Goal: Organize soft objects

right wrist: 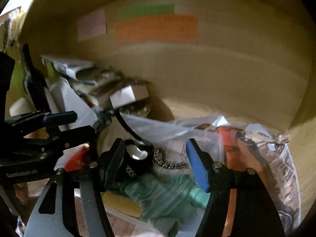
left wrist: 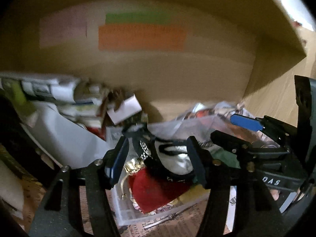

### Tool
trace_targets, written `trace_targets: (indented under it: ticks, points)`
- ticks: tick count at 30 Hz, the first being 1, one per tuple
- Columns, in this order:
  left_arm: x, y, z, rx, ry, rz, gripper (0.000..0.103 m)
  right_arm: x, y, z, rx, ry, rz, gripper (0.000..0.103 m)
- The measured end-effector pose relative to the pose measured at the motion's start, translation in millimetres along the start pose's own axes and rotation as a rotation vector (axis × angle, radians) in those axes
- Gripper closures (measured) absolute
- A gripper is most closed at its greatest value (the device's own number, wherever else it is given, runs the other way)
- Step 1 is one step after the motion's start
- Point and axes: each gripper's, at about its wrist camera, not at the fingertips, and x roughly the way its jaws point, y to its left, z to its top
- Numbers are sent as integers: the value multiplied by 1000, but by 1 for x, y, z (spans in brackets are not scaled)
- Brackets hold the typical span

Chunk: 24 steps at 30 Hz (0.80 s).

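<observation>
Both grippers reach into a cardboard box [left wrist: 177, 75] full of loose items. My left gripper [left wrist: 158, 160] is open, its jaws either side of a black-and-white soft pouch [left wrist: 173, 156] with a chain strap, above a red velvet pouch [left wrist: 156, 191]. My right gripper [right wrist: 156, 162] is open over a green knitted cloth [right wrist: 167, 193], with the black pouch [right wrist: 136, 162] by its left finger. The right gripper also shows at the right of the left wrist view [left wrist: 233, 128], and the left gripper at the left of the right wrist view [right wrist: 69, 126].
The box's back wall carries orange [left wrist: 142, 37], green and pink labels. White boxes and packets [left wrist: 79, 102] pile at the left. A clear plastic bag [right wrist: 177, 134] and a printed packet [right wrist: 280, 167] lie at the right. A yellow item [right wrist: 120, 203] sits beside the green cloth.
</observation>
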Motion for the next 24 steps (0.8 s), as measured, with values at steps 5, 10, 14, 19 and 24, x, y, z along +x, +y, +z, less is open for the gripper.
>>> trace_targets:
  ticks: [5,10,14,19,24]
  points:
    - [-44,-4,4,-12,-114,3,41,-45,4,8,8,-102,7,42]
    - [-84,-11,0,-6,-221,31,32,-90,11,8,-4,-203,0,35]
    - [-109,-17,-5,-2,-272,35,19,-120,16,4,-6,-277,-8,28]
    - [-133,-25,-16,14,-323,61,7,-138,17,-2,4,-320,-10,19]
    - [-147,-31,-24,24,-334,62,2,-146,20,-10,18,-328,-14,12]
